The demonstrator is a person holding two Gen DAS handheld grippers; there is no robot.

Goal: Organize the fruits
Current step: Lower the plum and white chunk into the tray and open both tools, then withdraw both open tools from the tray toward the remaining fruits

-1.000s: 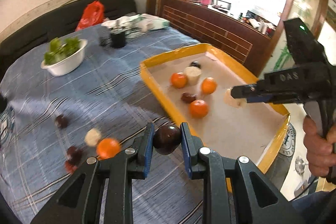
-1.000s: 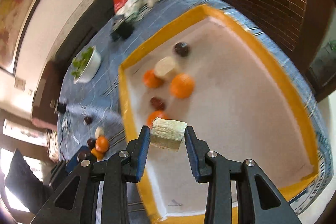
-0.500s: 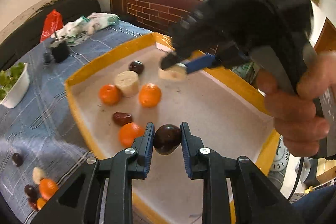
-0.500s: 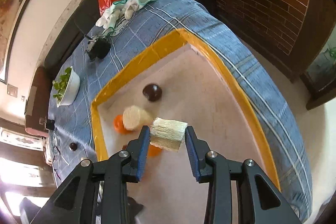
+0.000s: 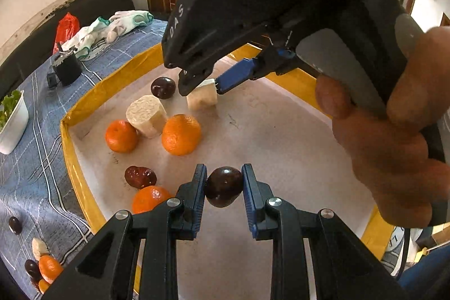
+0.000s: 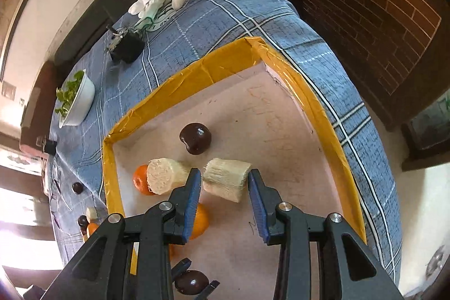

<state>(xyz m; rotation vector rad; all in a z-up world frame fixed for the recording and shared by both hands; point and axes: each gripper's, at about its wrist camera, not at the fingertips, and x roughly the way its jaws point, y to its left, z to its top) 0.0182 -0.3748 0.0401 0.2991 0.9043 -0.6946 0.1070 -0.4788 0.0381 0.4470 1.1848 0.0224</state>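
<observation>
Left claw (image 5: 223, 186) clamped on the dark plum (image 5: 224, 186), pads pressing both sides, held above the near part of the yellow-rimmed tray (image 5: 70, 159); judging by the shadow it's clear of the tray floor, not yet set down. Right claw (image 6: 225, 189) has its jaws parted wider than the pale cane piece (image 6: 226, 179); there's a gap to the right pad, and the left pad is close or just touching, can't tell which; piece looks to be resting on the tray floor, so I'd read this as a release in progress.

Why there: you're dropping like with like; cane piece lands just beside the other cane chunk (image 6: 163, 176) and the second plum (image 6: 196, 138), toward the tray's far-left corner. Oranges (image 5: 181, 134) and a red date (image 5: 140, 176) sit along the tray's left side, so the tray is the collection point.

Leftovers on the counter (image 6: 225, 18) off the tray's left edge: a small pile of fruit (image 5: 42, 263) and a lone dark one (image 5: 14, 225); task looks partway done.

Your right claw body fills much of the left view; keep the plum drop clear of it; plum is round and will likely roll, so set it low.
</observation>
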